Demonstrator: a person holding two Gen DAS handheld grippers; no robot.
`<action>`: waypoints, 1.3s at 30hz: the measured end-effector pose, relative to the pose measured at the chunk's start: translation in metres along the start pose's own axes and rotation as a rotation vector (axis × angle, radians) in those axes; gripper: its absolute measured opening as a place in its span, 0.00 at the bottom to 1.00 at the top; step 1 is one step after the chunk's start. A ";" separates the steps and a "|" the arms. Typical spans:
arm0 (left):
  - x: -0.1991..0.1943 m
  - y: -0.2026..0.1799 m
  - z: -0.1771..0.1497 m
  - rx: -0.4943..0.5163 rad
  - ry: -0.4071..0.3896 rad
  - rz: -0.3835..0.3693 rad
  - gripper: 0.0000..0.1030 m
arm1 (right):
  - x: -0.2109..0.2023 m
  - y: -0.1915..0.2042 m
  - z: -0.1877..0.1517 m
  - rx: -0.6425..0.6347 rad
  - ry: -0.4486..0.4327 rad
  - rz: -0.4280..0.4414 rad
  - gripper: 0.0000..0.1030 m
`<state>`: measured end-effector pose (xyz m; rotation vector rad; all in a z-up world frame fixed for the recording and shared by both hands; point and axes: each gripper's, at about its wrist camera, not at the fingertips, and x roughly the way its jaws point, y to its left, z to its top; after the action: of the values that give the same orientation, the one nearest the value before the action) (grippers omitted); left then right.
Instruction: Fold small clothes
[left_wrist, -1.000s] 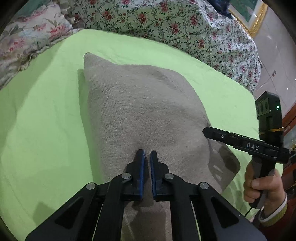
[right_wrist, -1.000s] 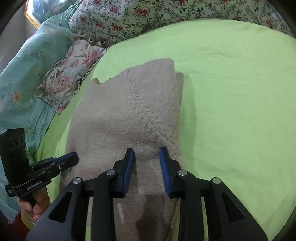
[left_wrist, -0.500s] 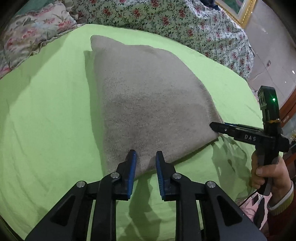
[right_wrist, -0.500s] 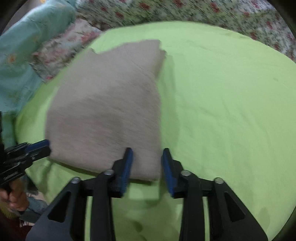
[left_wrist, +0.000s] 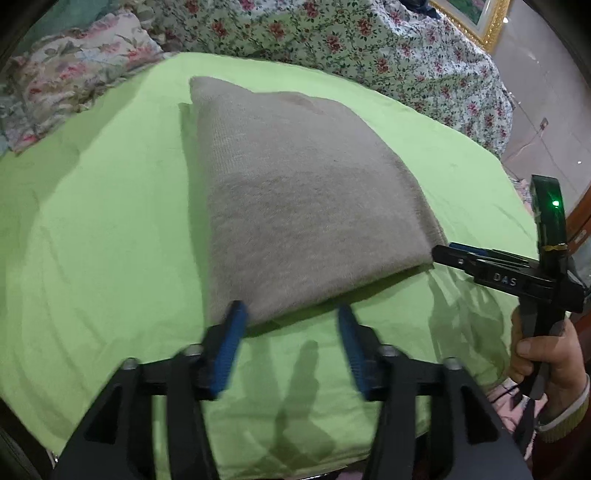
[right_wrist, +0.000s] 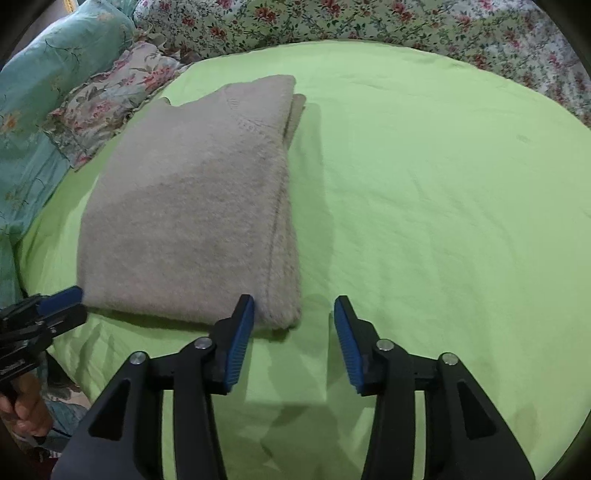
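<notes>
With both tongs, left (left_wrist: 288, 328) and right (right_wrist: 293, 325), just spread and empty at the bed's (right_wrist: 424, 184) near edge, I risk snagging the folded sweater (right_wrist: 192, 206), pulling its 2 layers apart.

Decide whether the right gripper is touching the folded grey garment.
Cannot tell: in the right wrist view the right gripper stands open at the grey garment's near corner, no gap plain.

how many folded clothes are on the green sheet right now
1: a folded grey knit garment lies on the green sheet, its near edge just ahead of both open grippers. More may lie outside these views.
</notes>
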<state>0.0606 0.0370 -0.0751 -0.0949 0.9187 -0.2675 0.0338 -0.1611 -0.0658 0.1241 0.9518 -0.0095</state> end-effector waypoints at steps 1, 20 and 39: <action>-0.004 0.000 -0.002 -0.001 -0.007 0.021 0.66 | -0.003 -0.001 -0.002 0.002 0.000 -0.007 0.46; -0.033 0.026 -0.027 -0.036 0.025 0.209 0.99 | -0.056 0.028 -0.042 -0.017 -0.047 0.123 0.93; -0.066 0.002 -0.035 0.121 -0.062 0.302 0.99 | -0.077 0.041 -0.057 -0.105 -0.095 0.158 0.97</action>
<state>-0.0045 0.0575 -0.0457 0.1464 0.8407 -0.0393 -0.0545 -0.1178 -0.0312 0.1003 0.8439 0.1788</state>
